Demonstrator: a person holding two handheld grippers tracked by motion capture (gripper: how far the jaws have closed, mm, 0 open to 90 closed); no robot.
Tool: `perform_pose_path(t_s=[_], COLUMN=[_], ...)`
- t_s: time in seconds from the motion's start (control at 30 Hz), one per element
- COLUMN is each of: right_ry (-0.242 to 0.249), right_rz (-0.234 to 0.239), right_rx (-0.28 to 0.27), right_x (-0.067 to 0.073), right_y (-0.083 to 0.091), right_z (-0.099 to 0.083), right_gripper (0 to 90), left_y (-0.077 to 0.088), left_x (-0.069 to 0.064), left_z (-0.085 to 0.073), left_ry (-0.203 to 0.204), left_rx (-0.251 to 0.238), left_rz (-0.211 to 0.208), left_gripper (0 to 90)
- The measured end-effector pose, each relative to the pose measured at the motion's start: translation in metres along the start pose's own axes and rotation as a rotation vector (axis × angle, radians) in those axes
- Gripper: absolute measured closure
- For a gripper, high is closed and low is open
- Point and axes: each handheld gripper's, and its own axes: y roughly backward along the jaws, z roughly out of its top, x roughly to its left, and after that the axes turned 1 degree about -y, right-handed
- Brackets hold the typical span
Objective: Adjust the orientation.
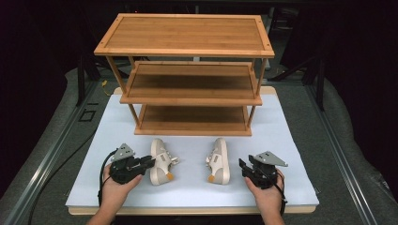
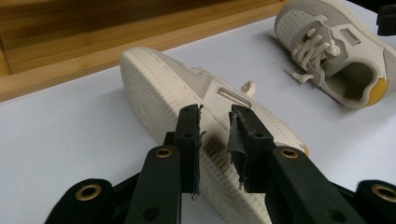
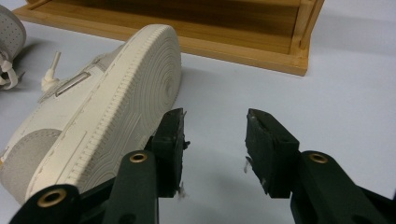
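Between parted left tongs [image 2: 215, 116] left shoe's [image 2: 187, 93] sole edge, right tongs [image 3: 215, 123] open beside right shoe [image 3: 93, 107]

Count: two shoes, left shoe [image 1: 161, 162] and right shoe [image 1: 219, 161]. One wooden rack [image 1: 192, 70], three shelves. Two grippers, left gripper [image 1: 149, 162] and right gripper [image 1: 243, 165].

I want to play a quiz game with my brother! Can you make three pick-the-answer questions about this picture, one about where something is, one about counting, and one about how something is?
1. Where are the shoes?
A. on the top shelf
B. on the white table in front of the rack
C. on the floor

2. How many shelves has the wooden rack?
A. two
B. three
C. five

3. How do the shoes lie?
A. on their sides
B. upright
C. stacked

Answers:
1 B, they rest on the table.
2 B, three boards show.
3 A, their soles face outward.
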Motion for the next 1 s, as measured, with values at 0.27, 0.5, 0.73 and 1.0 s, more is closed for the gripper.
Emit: perform_pose_path(t_s=[0.27,0.5,0.73,1.0], right_ry=[-0.012,-0.023,-0.026,-0.013], right_rz=[0.001,-0.003,0.003,-0.004], right_rx=[0.000,-0.008,-0.012,-0.021], right_x=[-0.002,-0.004,-0.005,-0.002], right_y=[0.000,0.002,0.003,0.004], right_z=[-0.001,-0.001,-0.001,0.000], right_gripper=[56.9,56.9,57.0,60.0], left_y=[0.000,0.003,0.009,0.018], left_x=[0.000,0.002,0.005,0.015], left_z=[-0.001,-0.003,-0.006,-0.015], left_ry=[-0.015,0.001,0.007,0.030], left_rx=[0.010,0.006,0.012,0.025], left_rz=[0.011,0.009,0.030,0.061], left_gripper=[74.0,74.4,75.5,78.1])
